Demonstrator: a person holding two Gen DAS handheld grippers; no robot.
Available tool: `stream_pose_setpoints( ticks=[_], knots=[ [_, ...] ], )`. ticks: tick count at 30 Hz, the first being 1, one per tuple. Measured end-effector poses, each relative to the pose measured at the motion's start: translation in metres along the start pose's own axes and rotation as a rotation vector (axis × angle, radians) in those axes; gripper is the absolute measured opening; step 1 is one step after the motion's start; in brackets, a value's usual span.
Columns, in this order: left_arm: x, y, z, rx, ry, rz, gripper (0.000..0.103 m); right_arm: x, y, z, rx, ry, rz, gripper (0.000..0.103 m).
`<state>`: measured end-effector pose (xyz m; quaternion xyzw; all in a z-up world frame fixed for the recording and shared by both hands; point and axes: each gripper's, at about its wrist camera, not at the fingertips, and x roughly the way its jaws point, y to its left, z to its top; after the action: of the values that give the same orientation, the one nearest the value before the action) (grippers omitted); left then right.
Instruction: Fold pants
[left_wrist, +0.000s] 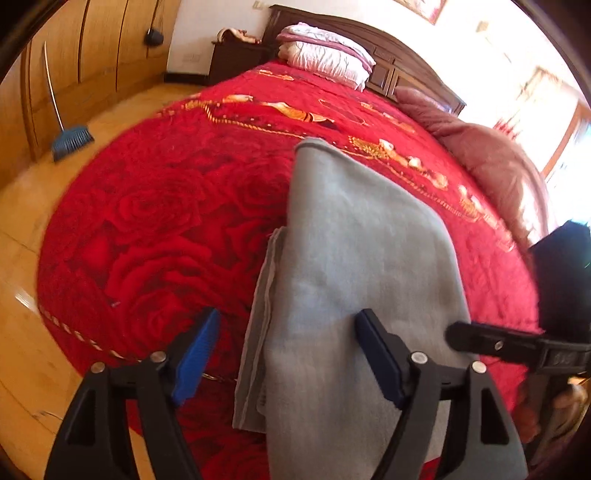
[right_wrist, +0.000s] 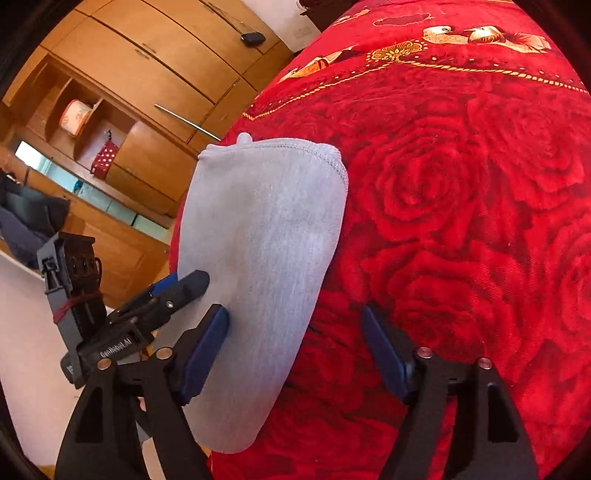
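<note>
Light grey pants (left_wrist: 354, 266) lie folded in a long stack on the red rose bedspread (left_wrist: 166, 221), near the bed's edge. My left gripper (left_wrist: 291, 354) is open and hovers over the near end of the pants, holding nothing. In the right wrist view the pants (right_wrist: 266, 258) run away from me with a stitched hem at the far end. My right gripper (right_wrist: 295, 347) is open over their right edge, empty. The left gripper also shows in the right wrist view (right_wrist: 184, 286), at the pants' left edge. The right gripper's finger shows in the left wrist view (left_wrist: 480, 341).
Stacked pink and white bedding (left_wrist: 325, 51) and a dark headboard (left_wrist: 406, 66) lie at the far end. A pink pillow (left_wrist: 491, 162) sits on the right. A blue broom (left_wrist: 70, 140) leans by wooden wardrobes (right_wrist: 155, 74). Wooden floor (left_wrist: 29, 332) lies left of the bed.
</note>
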<state>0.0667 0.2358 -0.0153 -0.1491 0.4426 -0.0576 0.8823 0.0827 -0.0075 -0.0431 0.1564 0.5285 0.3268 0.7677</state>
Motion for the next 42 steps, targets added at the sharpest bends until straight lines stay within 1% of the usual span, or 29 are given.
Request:
stream_pose_setpoints(
  ticks=[1, 4, 8, 13, 16, 19, 21, 22, 24, 26, 28, 30, 32, 34, 35, 36, 37, 39, 42],
  knots=[
    [0.000, -0.001, 0.000, 0.012, -0.003, 0.001, 0.080, -0.001, 0.000, -0.003, -0.007, -0.013, 0.002, 0.078],
    [0.001, -0.010, -0.001, 0.070, -0.012, 0.041, 0.083, -0.001, 0.002, -0.010, -0.029, -0.047, -0.005, 0.079],
    [0.003, -0.007, -0.002, 0.036, -0.012, 0.022, 0.084, -0.001, 0.007, -0.015, -0.045, -0.063, -0.026, 0.079],
    [0.001, -0.008, -0.005, 0.040, -0.024, 0.030, 0.085, -0.003, 0.012, -0.014, -0.031, -0.060, -0.048, 0.079],
    [0.002, -0.008, -0.005, 0.041, -0.025, 0.028, 0.085, -0.003, 0.020, -0.016, -0.013, -0.068, -0.081, 0.080],
    [0.001, -0.008, -0.007, 0.041, -0.034, 0.029, 0.086, 0.001, 0.025, -0.015, -0.021, -0.059, -0.063, 0.080],
    [0.000, -0.008, -0.008, 0.035, -0.043, 0.031, 0.086, 0.004, 0.026, -0.012, -0.023, -0.063, -0.031, 0.069],
    [0.000, -0.009, -0.008, 0.033, -0.045, 0.034, 0.086, 0.007, 0.026, -0.010, -0.026, -0.058, -0.013, 0.063],
    [-0.001, -0.011, -0.008, 0.022, -0.047, 0.045, 0.085, 0.012, 0.025, -0.005, -0.027, -0.067, 0.008, 0.059],
    [-0.003, -0.012, -0.008, 0.008, -0.047, 0.032, 0.077, 0.018, 0.025, -0.001, -0.033, -0.081, 0.018, 0.054],
    [-0.003, -0.012, -0.007, -0.009, -0.044, -0.010, 0.062, 0.021, 0.026, 0.001, -0.027, -0.087, 0.025, 0.050],
    [-0.001, -0.009, -0.006, -0.050, -0.036, -0.037, 0.062, 0.020, 0.027, 0.002, -0.023, -0.085, 0.031, 0.045],
    [0.001, -0.005, -0.005, -0.094, -0.035, -0.062, 0.062, 0.017, 0.030, 0.001, -0.026, -0.088, 0.039, 0.036],
    [0.001, -0.003, -0.003, -0.125, -0.032, -0.077, 0.061, 0.008, 0.032, 0.002, -0.014, -0.110, 0.065, 0.030],
    [0.001, -0.004, -0.002, -0.129, -0.030, -0.078, 0.058, 0.004, 0.033, 0.003, -0.013, -0.113, 0.072, 0.029],
    [-0.002, -0.005, -0.002, -0.135, -0.031, -0.090, 0.047, 0.001, 0.034, 0.002, -0.018, -0.117, 0.075, 0.029],
    [-0.005, -0.006, -0.002, -0.145, -0.036, -0.089, 0.041, -0.003, 0.036, 0.002, -0.029, -0.124, 0.068, 0.029],
    [-0.014, -0.009, -0.001, -0.150, -0.051, -0.093, 0.033, -0.014, 0.040, 0.002, -0.061, -0.133, 0.059, 0.029],
    [-0.020, -0.012, -0.003, -0.185, -0.049, -0.141, 0.032, -0.030, 0.039, -0.001, -0.090, -0.134, 0.039, 0.029]
  ],
)
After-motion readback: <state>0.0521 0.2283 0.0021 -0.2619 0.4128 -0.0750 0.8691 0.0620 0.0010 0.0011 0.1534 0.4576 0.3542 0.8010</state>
